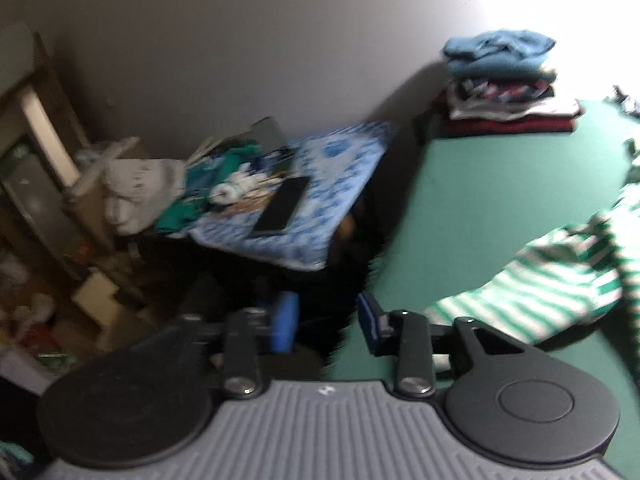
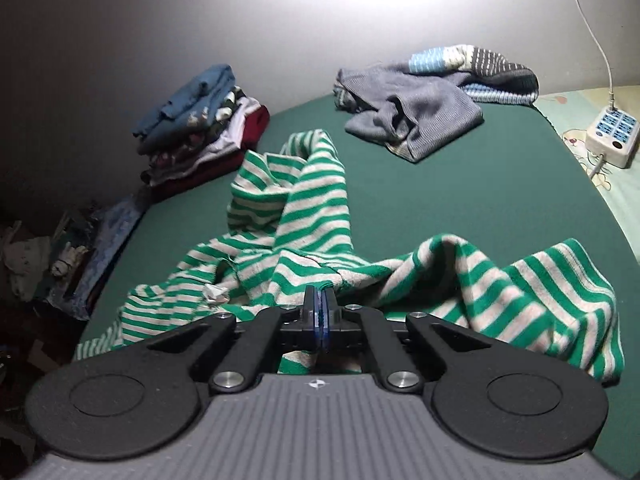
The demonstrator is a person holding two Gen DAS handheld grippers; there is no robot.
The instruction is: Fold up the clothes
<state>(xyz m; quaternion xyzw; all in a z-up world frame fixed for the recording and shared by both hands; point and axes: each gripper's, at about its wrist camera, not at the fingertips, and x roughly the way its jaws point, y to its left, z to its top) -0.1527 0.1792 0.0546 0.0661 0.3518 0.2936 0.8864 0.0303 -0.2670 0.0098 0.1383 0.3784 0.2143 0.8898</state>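
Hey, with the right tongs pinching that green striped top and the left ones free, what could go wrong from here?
1. The right tongs are shut on one bunched fold of the green striped top; lifting may drag it up twisted, not flat.
2. The left tongs hang open at the green surface's edge, away from the cloth, so nothing steadies the other side.
3. A sideways pull might sweep cloth into the folded stack.

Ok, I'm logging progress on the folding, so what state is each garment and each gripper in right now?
Striped garment: crumpled, unfolded, on the green surface.
Grey garment: bunched, unfolded, at the far side.
Stack of clothes: folded and piled.
Left gripper: open, holding nothing.
Right gripper: shut; striped fabric lies at its fingers, but a grip cannot be confirmed.
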